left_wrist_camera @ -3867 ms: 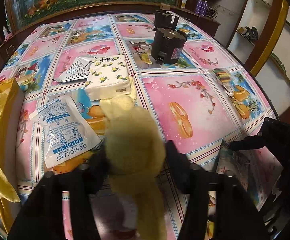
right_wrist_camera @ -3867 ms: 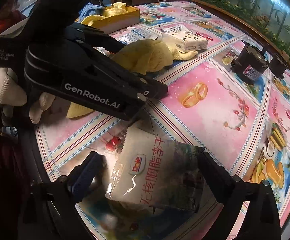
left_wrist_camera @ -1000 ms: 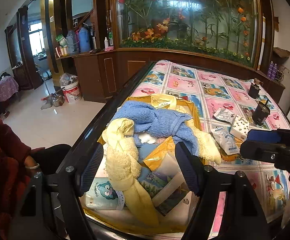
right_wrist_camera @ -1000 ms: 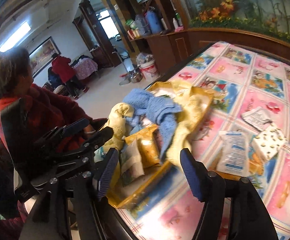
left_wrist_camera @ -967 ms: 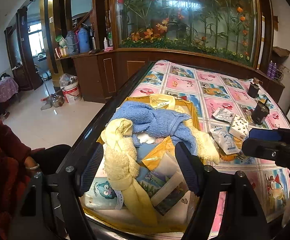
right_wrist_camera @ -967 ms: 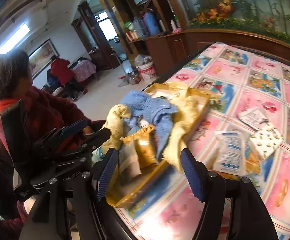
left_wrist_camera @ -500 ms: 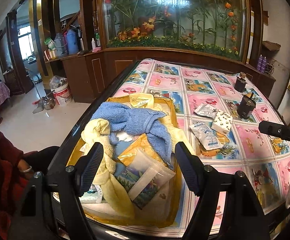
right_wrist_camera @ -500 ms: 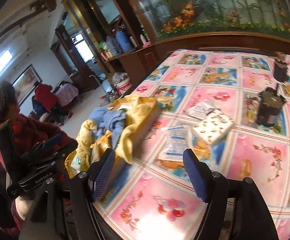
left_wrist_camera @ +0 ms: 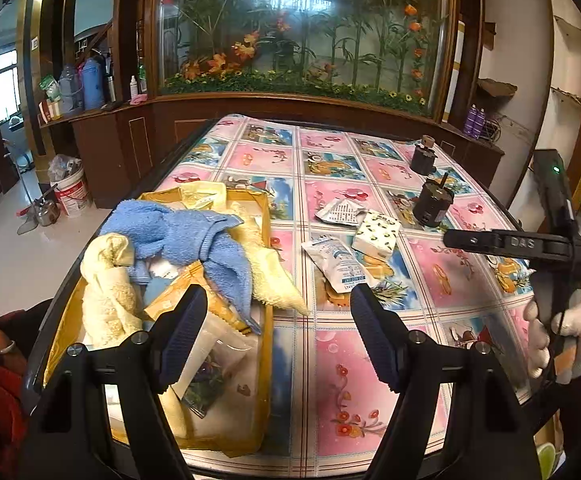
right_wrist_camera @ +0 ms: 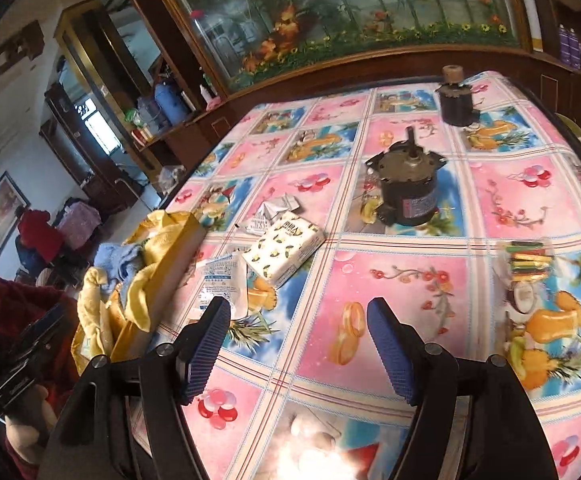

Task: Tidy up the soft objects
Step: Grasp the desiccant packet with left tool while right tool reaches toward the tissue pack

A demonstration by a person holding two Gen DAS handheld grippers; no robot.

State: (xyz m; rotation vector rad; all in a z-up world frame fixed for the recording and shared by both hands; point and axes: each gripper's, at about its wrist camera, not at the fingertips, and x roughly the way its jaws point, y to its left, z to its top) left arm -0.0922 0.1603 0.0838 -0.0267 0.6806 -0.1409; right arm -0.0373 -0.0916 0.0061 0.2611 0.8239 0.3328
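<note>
A yellow box [left_wrist_camera: 267, 240] at the table's left edge holds a blue towel [left_wrist_camera: 186, 236], yellow towels [left_wrist_camera: 106, 292] and snack bags [left_wrist_camera: 210, 344]. My left gripper [left_wrist_camera: 278, 312] is open and empty above the box's near right side. My right gripper [right_wrist_camera: 298, 320] is open and empty over the table; the box shows to its left [right_wrist_camera: 170, 264]. A white tissue pack [left_wrist_camera: 376, 234] [right_wrist_camera: 286, 250], a desiccant pouch [left_wrist_camera: 336, 264] [right_wrist_camera: 220, 280] and a silver sachet [left_wrist_camera: 340, 212] [right_wrist_camera: 272, 210] lie on the tablecloth beside the box.
Two black motors [right_wrist_camera: 408, 190] [right_wrist_camera: 456, 98] stand farther back on the table. A striped candy pack [right_wrist_camera: 528, 262] lies at the right. The right hand-held gripper's body [left_wrist_camera: 546, 240] shows at the right of the left wrist view. A wooden cabinet with an aquarium stands behind the table.
Both grippers have pulled back and swung right, away from the box. The towel and the bag held earlier now lie in the box.
</note>
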